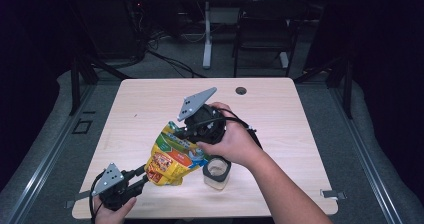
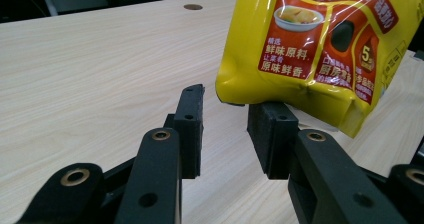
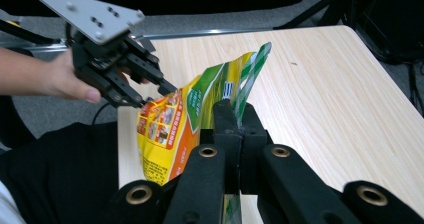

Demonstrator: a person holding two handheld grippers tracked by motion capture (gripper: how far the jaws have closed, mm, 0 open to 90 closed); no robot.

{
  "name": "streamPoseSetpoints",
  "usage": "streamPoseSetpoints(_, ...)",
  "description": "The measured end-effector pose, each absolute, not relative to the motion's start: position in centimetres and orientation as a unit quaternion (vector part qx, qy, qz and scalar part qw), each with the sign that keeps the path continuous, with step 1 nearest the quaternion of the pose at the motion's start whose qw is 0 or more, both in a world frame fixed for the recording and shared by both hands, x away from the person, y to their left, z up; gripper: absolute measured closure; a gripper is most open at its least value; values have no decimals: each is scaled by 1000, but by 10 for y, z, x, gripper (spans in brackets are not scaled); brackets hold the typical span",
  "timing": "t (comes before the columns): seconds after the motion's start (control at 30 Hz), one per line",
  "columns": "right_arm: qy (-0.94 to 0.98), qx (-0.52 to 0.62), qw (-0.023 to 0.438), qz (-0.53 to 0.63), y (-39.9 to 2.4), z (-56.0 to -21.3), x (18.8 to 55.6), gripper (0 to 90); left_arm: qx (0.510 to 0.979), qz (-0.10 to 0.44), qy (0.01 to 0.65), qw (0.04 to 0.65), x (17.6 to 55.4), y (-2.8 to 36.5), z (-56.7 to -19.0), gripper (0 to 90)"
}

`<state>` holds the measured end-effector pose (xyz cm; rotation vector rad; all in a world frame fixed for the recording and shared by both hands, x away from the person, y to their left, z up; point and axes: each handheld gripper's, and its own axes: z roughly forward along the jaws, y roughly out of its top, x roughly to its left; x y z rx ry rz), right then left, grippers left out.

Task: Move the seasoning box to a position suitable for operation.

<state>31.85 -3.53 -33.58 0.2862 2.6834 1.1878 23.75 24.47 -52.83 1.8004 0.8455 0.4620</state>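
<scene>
Right now you are holding a glossy yellow foil food pouch with red and green printed panels (image 1: 172,159) off the pale wooden tabletop (image 1: 150,109), tilted, with its green-and-white striped top edge pinched in your right gripper (image 1: 186,133). In the right gripper view that gripper's (image 3: 235,129) two black jaws are standing pressed together on the flat sealed edge of the pouch (image 3: 170,129), so it is clamped on the pouch and carrying it. Your right hand (image 1: 232,141) is wrapping around the gripper body, with the grey three-cornered plate (image 1: 196,103) sitting on top. Your left gripper (image 1: 145,176) is waiting low at the near left corner of the table, pointing at the pouch's bottom end; in the left gripper view its (image 2: 225,124) jaws are standing apart with a clear gap, and the pouch's lower corner (image 2: 310,49) is hanging just above and beyond the right-hand pad, not pressed between the pads. Whether that corner is brushing the pad I cannot tell. Your left hand (image 1: 112,209) is gripping the handle at the table's near edge. Just beside the pouch, under your right wrist, a small clear container with a black collar (image 1: 217,171) is standing on the table. A round cable hole (image 1: 241,90) is showing near the far edge.
</scene>
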Motion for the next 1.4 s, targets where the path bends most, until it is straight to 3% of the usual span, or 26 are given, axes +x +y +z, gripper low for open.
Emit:
streamPoseSetpoints(0.17, 911, 96, 112, 386, -35, -342, 319, 900, 759, 195, 350, 513, 237, 243, -528, 743)
streamPoseSetpoints(0.47, 909, 102, 110, 389, -39, -349, 322, 900, 745, 194, 368, 521, 239, 249, -525, 768)
streamPoseSetpoints(0.5, 908, 104, 108, 390, -41, -351, 323, 900, 738, 194, 373, 527, 238, 253, -525, 858)
streamPoseSetpoints(0.6, 907, 105, 105, 394, -42, -353, 323, 900, 732, 191, 378, 533, 239, 255, -524, 884)
streamPoseSetpoints(1.4, 912, 123, 98, 380, -53, -378, 325, 899, 734, 199, 394, 517, 239, 257, -520, 900)
